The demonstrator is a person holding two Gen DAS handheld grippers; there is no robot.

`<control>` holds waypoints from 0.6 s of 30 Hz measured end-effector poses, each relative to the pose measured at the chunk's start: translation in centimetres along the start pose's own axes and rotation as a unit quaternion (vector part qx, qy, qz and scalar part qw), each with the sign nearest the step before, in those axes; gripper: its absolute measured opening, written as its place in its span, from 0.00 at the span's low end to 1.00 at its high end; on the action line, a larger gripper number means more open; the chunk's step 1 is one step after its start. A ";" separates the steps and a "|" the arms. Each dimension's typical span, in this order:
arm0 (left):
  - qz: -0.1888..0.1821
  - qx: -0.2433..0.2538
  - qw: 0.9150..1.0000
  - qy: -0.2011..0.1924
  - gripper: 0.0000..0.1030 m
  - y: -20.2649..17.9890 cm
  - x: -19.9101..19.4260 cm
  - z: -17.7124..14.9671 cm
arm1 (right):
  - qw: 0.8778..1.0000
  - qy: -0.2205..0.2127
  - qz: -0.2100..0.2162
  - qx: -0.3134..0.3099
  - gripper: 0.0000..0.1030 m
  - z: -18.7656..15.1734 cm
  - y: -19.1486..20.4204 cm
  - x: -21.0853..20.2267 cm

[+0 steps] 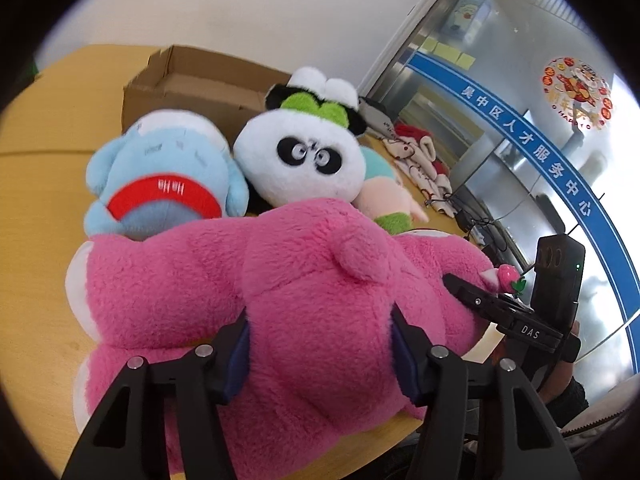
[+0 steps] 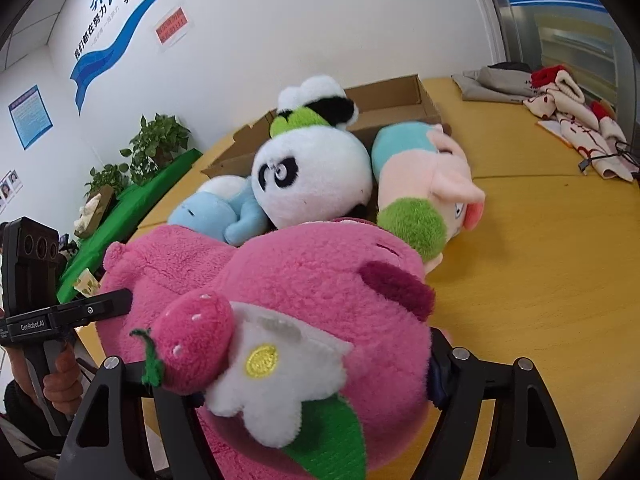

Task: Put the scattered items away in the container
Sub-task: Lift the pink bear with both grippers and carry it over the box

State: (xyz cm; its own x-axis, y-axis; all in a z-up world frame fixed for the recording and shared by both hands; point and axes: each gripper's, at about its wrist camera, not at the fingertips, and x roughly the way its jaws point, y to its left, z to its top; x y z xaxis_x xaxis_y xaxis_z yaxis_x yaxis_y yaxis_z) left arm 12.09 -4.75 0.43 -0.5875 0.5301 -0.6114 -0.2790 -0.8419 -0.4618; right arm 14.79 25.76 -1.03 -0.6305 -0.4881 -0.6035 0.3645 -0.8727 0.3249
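Note:
A big pink plush bear (image 1: 312, 280) fills the foreground of both wrist views, with a strawberry and a white flower on its head (image 2: 264, 360). My left gripper (image 1: 320, 352) is shut on a fold of its body. My right gripper (image 2: 284, 376) is shut on its head, with the left pad hidden behind the strawberry. Behind the bear stands an open cardboard box (image 1: 180, 84). At the box's near side lie a panda plush (image 1: 300, 156), a light blue plush (image 1: 168, 168) and a pink pig plush (image 2: 424, 176); whether they lie inside it I cannot tell.
The wooden table (image 2: 540, 260) has bare surface to the right of the toys. A pile of clothes (image 2: 560, 120) and cables (image 1: 472, 216) lie at its far right edge. Potted plants (image 2: 156, 144) stand by the wall at the left. A hand (image 2: 60, 384) grips the left tool.

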 end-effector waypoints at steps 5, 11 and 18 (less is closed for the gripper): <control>-0.001 0.034 0.998 -0.045 0.57 -1.9 -2.3 2.6 | 0.999 -0.050 0.005 -0.008 0.79 2.8 1.2 -2.5; 0.008 0.094 0.989 -0.118 0.57 -4.5 -4.2 8.6 | 0.993 -0.114 0.003 -0.036 0.79 8.9 2.4 -4.3; 0.009 0.142 0.973 -0.179 0.57 -7.4 -6.8 16.5 | 0.981 -0.178 0.006 -0.077 0.79 17.9 4.0 -6.9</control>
State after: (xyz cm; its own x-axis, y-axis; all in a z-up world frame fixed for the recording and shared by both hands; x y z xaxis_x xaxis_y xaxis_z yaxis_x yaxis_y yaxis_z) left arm 5.56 -3.80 18.59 -0.8076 0.4885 -0.3305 -0.4351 -0.8717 -0.2254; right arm 8.31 25.34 17.46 -0.8148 -0.4970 -0.2984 0.4554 -0.8673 0.2008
